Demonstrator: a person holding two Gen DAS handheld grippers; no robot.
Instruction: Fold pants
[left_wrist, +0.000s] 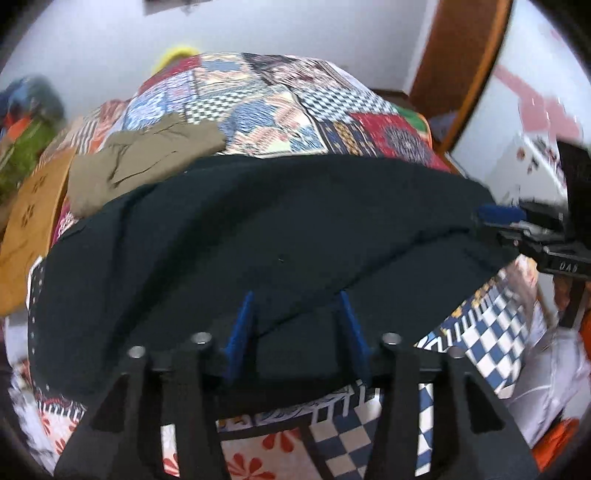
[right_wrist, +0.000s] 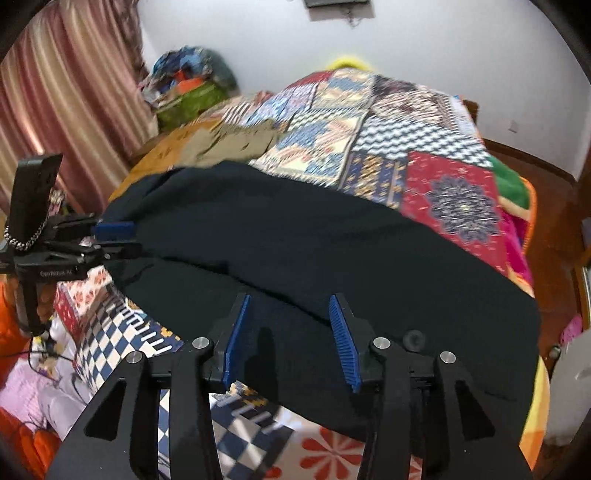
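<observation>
- Left wrist view: the dark pants (left_wrist: 258, 229) lie on the patchwork bedspread (left_wrist: 295, 103), long axis running left to right. The left gripper (left_wrist: 297, 310) has its blue fingers spread over the near hem, pinching nothing.
- Right wrist view: the right gripper (right_wrist: 290, 314) is likewise spread above the pants (right_wrist: 295, 240); "GenRobot.AI" reads on the other gripper's body.

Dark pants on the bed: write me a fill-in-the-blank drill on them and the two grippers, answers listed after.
1. The dark pants lie spread on a patchwork ____.
2. Beyond them lies a second garment, coloured ____.
3. The jaws of the left gripper and the right gripper stand ____, with nothing pinched between the blue pads.
4. On the wall side, at the left of the right wrist view, hangs a striped ____.

Answers: bedspread; olive; open; curtain
</observation>
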